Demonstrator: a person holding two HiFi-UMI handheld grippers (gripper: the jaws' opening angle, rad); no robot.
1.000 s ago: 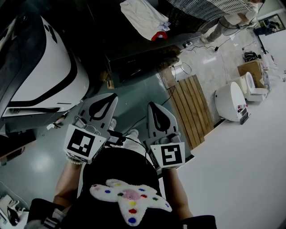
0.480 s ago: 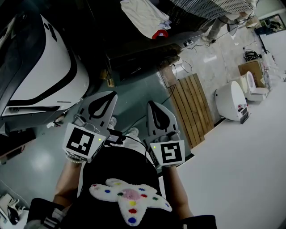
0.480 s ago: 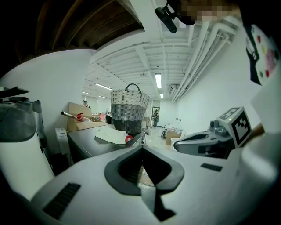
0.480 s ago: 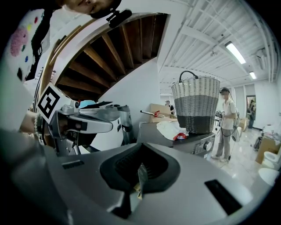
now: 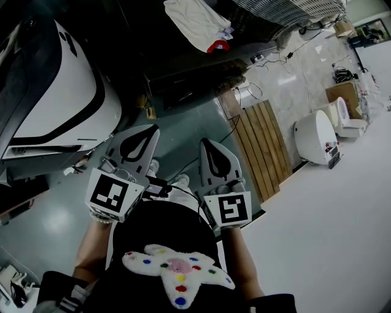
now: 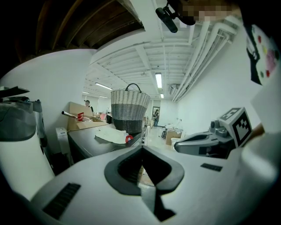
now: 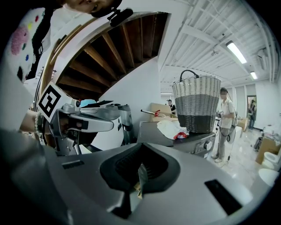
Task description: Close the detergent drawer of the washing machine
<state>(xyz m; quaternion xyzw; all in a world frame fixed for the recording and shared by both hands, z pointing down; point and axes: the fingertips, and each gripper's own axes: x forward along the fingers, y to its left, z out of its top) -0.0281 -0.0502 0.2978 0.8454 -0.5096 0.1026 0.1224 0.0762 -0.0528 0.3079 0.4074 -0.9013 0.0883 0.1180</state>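
The washing machine [image 5: 183, 76] stands dark at the top of the head view, well beyond both grippers. A white cloth [image 5: 197, 22] and a woven basket [image 5: 287, 8] lie on its lid. In the right gripper view its front panel [image 7: 205, 146] shows a knob, but the detergent drawer is too small to make out. My left gripper [image 5: 149, 130] and right gripper [image 5: 204, 142] are held side by side near the body, both shut and empty. The left gripper [image 6: 142, 147] points toward the machine's top [image 6: 101, 139]. The right gripper [image 7: 141, 145] points the same way.
A large white and black appliance [image 5: 61, 98] fills the left. A wooden slatted mat [image 5: 263, 147] lies on the floor to the right, with a white toilet [image 5: 317, 137] beyond it. A person [image 7: 226, 125] stands by the machine. A cardboard box [image 6: 81, 118] sits behind it.
Both grippers have kept still. The person at the top right of the head view has walked out of that view.
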